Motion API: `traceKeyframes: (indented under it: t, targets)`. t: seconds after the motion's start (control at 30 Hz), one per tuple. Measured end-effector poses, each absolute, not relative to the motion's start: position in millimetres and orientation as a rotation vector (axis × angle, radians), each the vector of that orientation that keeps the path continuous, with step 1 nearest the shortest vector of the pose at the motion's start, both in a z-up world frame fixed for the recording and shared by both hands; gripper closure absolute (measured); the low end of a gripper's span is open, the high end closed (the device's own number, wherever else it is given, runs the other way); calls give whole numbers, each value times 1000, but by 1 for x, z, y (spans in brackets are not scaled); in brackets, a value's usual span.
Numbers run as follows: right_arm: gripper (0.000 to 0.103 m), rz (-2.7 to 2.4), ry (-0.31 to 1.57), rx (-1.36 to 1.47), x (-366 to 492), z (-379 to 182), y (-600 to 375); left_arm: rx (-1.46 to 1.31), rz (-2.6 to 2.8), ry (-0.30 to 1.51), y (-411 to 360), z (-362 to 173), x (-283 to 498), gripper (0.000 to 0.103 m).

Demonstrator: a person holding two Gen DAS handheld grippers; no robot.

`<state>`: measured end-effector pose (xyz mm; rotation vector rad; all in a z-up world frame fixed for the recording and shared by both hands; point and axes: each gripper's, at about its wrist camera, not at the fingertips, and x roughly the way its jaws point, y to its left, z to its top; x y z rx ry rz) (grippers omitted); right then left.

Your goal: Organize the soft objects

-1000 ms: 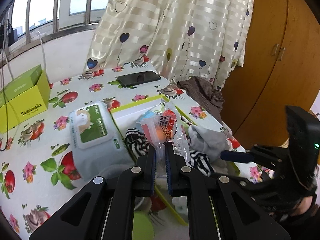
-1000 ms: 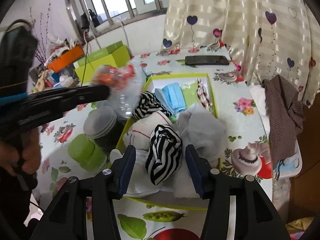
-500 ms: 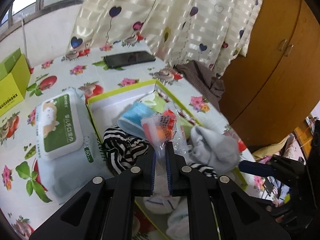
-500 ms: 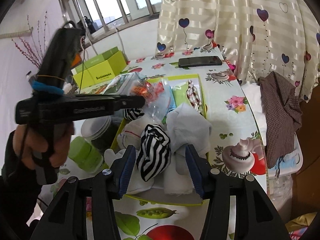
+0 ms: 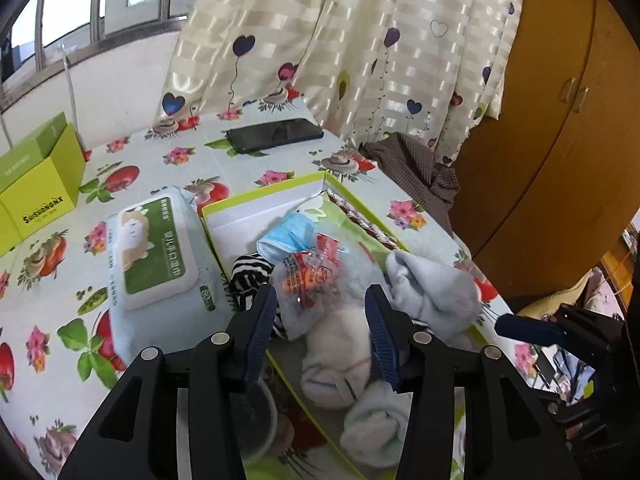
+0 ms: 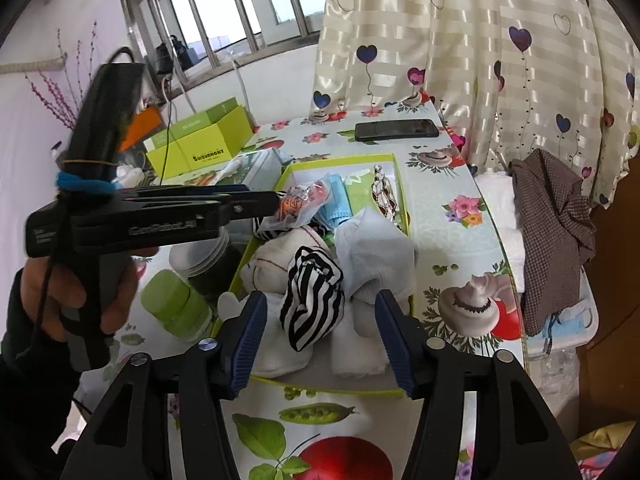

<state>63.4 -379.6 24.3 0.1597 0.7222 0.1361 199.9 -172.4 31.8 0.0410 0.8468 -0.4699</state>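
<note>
meanwhile the left tongs [image 5: 322, 316] had just been opening around the clear packet [image 5: 310, 276] at frame centre, while the right tongs [image 6: 320, 330] stood open.

Green-rimmed shallow cardboard box [image 5: 264, 194] sits mid-tabletop [image 5: 48, 304]. Inside: clear plastic packet [image 5: 316, 276] on rolled white socks [image 5: 340, 352]; blue face mask [image 5: 288, 234] farther. Green-labelled wet-wipes pack [image 5: 154, 252] left of box; black phone [image 5: 274, 134] far.

The shallow cardboard tray [image 6: 401, 184] had a lime-green rim and white interior. A rolled fabric sock [image 6: 312, 296] was black-and-white striped; a soft cloth bundle [image 6: 372, 248] was pale grey. The pleated face mask [image 5: 286, 236] was light blue. The tablecloth [image 6: 452, 236] was white with red and green fruit prints.
</note>
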Motion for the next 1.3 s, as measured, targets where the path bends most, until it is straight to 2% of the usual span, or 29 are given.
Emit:
traceKeyframes:
  t: [0.13, 0.5, 1.3]
  targets:
    - [39, 117, 725, 140, 54, 28, -375, 39, -474, 813, -169, 43, 177, 56]
    - [39, 73, 668, 110, 18, 38, -355, 59, -440, 736, -157, 59, 109, 55]
    - [39, 88, 754, -11, 4, 11, -294, 11, -280, 729, -111, 32, 42, 55]
